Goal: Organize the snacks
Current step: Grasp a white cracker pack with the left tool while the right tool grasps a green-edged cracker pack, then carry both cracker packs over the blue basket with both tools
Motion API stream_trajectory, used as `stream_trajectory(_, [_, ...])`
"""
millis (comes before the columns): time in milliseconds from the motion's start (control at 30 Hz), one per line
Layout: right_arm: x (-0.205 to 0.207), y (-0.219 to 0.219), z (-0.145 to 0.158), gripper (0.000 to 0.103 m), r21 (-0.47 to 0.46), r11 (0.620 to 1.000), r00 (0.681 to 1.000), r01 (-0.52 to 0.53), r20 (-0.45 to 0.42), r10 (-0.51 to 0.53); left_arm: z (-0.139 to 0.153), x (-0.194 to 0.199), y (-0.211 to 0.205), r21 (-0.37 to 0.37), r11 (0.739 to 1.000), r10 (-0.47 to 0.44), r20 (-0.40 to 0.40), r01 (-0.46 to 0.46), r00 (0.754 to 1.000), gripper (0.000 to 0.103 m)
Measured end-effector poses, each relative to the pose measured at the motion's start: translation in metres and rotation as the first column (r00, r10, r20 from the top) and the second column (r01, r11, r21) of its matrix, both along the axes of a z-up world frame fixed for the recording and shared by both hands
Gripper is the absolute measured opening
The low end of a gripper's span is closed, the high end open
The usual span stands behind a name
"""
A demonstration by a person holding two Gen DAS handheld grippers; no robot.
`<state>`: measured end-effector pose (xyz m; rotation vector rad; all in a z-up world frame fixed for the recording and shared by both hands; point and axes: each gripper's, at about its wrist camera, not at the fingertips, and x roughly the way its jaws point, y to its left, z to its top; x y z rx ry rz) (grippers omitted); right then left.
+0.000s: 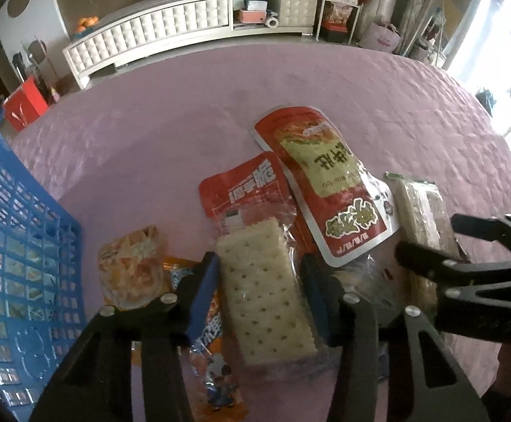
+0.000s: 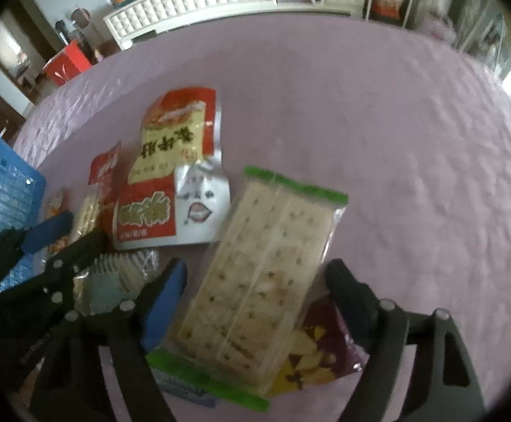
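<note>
While the blue basket [image 1: 19,246] stands off to the left of the left gripper [image 1: 260,274], its contents unclear through the mesh, that gripper's jaws bracket a clear-wrapped cracker pack [image 1: 266,292], whether pressing I cannot tell. Its long axis runs straight ahead between them. On the pink bed cover [image 2: 396,140], the right gripper [image 2: 255,281] stands apart around a green-edged cracker pack [image 2: 262,274], angled forward-right.

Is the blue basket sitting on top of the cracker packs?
No, the blue basket stands off to the side on the purple cloth, apart from the cracker pack between the left tongs.
</note>
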<state>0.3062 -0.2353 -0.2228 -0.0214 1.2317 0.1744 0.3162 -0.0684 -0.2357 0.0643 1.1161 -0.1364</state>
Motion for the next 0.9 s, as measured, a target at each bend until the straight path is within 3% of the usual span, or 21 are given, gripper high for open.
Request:
stream_trajectory(67, [0.0, 0.0, 0.001, 0.082, -0.012, 1.0, 1.0, -0.008, 0.006, 0.008, 0.0, 0.0, 0.0, -0.002, 1.0, 0.006, 0.001, -0.006, 1.0, 0.043])
stream_trajectory(200, [-0.003, -0.004, 0.003, 0.069, -0.005, 1.0, 1.0, -0.008, 0.029, 0.008, 0.0, -0.001, -0.001, -0.012, 1.0, 0.018, -0.001, -0.018, 1.0, 0.042])
stream_trajectory(400, [-0.018, -0.025, 0.009, 0.067, 0.081, 0.996, 0.998, 0.026, 0.054, -0.03, 0.008, -0.009, -0.001, -0.046, 0.999, 0.009, 0.007, -0.009, 1.0, 0.042])
stream_trajectory(500, [-0.028, -0.028, 0.027, 0.067, 0.072, 0.997, 0.994, 0.036, 0.096, -0.043, 0.016, -0.016, -0.003, -0.058, 0.998, 0.006, 0.023, -0.005, 1.0, 0.042])
stream_trajectory(700, [-0.057, -0.024, 0.076, 0.067, 0.084, 0.996, 0.984, 0.002, 0.179, -0.017, 0.06, -0.042, -0.005, -0.117, 0.993, -0.01, 0.096, 0.021, 0.995, 0.042])
stream_trajectory(900, [-0.083, -0.008, 0.117, 0.067, 0.091, 0.995, 0.969, -0.03, 0.248, 0.007, 0.107, -0.072, -0.006, -0.094, 0.995, -0.012, 0.194, 0.031, 0.981, 0.042])
